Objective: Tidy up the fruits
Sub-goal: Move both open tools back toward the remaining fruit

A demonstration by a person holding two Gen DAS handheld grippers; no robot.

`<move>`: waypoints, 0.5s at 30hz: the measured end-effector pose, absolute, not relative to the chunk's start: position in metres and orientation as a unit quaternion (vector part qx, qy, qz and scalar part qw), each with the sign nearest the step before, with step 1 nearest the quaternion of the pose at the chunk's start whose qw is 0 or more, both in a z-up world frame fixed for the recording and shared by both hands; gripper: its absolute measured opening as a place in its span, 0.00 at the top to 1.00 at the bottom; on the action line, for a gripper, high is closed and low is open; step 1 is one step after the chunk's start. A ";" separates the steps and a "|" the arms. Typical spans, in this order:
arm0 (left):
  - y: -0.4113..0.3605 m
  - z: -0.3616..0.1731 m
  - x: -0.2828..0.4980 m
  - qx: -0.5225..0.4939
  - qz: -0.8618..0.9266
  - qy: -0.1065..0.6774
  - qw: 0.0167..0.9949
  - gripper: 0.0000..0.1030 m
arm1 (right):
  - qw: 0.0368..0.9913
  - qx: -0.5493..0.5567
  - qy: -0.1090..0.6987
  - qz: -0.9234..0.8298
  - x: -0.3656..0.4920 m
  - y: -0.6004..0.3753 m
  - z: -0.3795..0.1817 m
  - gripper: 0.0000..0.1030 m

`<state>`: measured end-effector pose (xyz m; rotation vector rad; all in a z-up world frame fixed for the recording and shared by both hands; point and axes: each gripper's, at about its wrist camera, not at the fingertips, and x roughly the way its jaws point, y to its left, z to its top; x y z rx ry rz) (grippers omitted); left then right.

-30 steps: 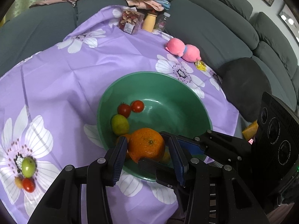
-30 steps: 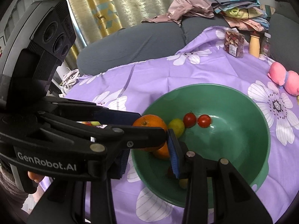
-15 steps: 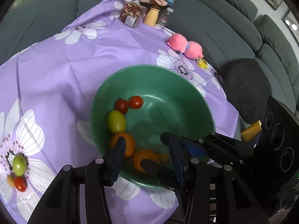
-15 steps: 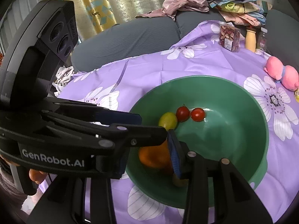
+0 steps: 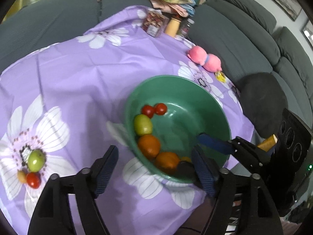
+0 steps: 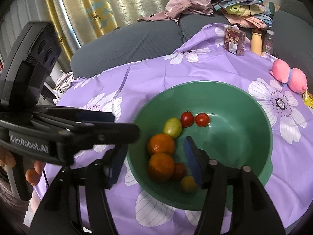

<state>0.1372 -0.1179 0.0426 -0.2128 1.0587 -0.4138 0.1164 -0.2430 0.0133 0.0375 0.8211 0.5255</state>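
Note:
A green bowl point(image 5: 207, 101) point(image 6: 252, 129) on the purple floral cloth holds two oranges point(image 6: 160, 144) point(image 6: 161, 166), a green fruit point(image 6: 172, 127), two cherry tomatoes point(image 6: 202, 119), a dark red fruit and a small yellow one point(image 6: 188, 184). On the cloth at the left lie a green fruit point(image 5: 36, 160), a tomato point(image 5: 32, 180) and a small yellow fruit. My left gripper point(image 5: 154, 168) is open and empty over the bowl's near-left rim. My right gripper point(image 6: 154, 156) is open and empty above the oranges.
A pink plush toy point(image 5: 204, 61) lies past the bowl. A snack box point(image 5: 155, 23) and two bottles stand at the cloth's far edge. Grey sofa cushions surround the table, with folded clothes point(image 6: 240, 5) on them. A dark round cushion point(image 5: 262, 98) lies to the right.
The left gripper let the orange go into the bowl, opened wide and moved back and left. The orange now rests beside the other one. The right gripper stays open over the bowl.

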 end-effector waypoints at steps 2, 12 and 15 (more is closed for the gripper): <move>-0.108 0.044 0.134 -0.110 -0.185 0.497 0.841 0.16 | 0.885 0.016 0.392 0.252 0.114 -0.241 0.016 0.35; -0.051 0.040 0.108 -0.159 -0.125 0.488 0.849 0.10 | 0.886 -0.001 0.385 0.260 0.102 -0.226 0.025 0.29; -0.036 0.034 0.098 -0.173 -0.111 0.489 0.848 0.08 | 0.884 -0.009 0.384 0.268 0.097 -0.217 0.027 0.29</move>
